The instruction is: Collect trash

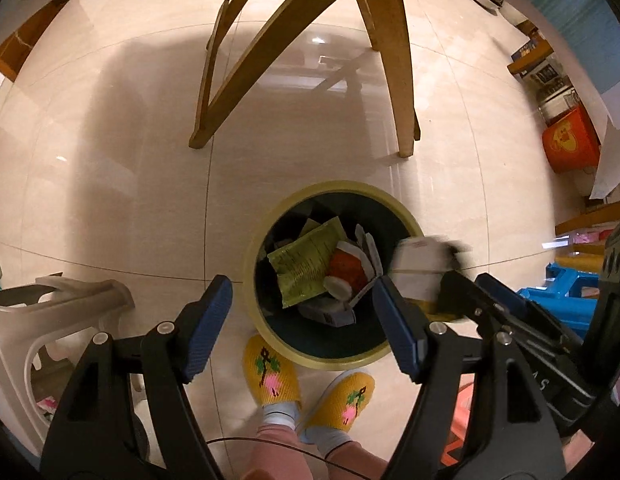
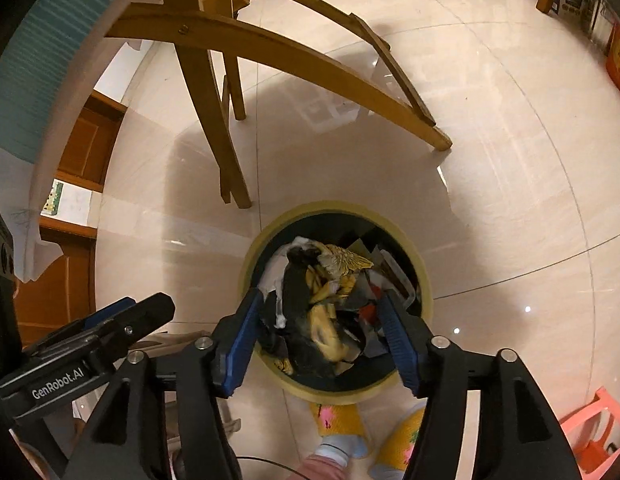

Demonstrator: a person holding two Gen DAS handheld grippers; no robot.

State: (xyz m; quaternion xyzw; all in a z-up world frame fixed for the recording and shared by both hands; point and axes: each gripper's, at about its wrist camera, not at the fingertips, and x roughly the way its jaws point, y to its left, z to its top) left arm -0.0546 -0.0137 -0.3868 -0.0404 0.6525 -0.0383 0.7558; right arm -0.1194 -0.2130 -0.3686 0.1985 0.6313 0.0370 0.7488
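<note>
Below, both hand-held grippers point steeply down over a round trash bin (image 1: 330,276) with a pale yellow rim that stands on the cream tiled floor (image 1: 110,160), just in front of the person's yellow knitted slippers (image 1: 270,372). From the left wrist view, the left gripper (image 1: 302,332) has its blue-padded jaws spread wide with nothing between them; its left finger hangs over bare floor beside the bin and its right finger over the bin's near-right rim. Inside the bin lie a green foil packet (image 1: 310,268), an orange-and-white cup-like piece (image 1: 346,272) and grey cardboard scraps. A blurred white carton (image 1: 422,268) shows at the bin's right rim, at the tip of the other tool's black jaws; whether it is gripped cannot be told from this view. From the right wrist view, the right gripper (image 2: 316,340) stands apart over the bin mouth, and a crumpled black-and-yellow wrapper bundle (image 2: 318,308), motion-blurred, sits between the two blue pads; contact with the pads cannot be confirmed. Wooden chair legs (image 1: 394,60) rise beyond the bin's far side. A white plastic stool (image 1: 38,328) stands at the left edge of the floor, and a blue stool (image 1: 562,300) and an orange box (image 1: 570,144) at the right.
</note>
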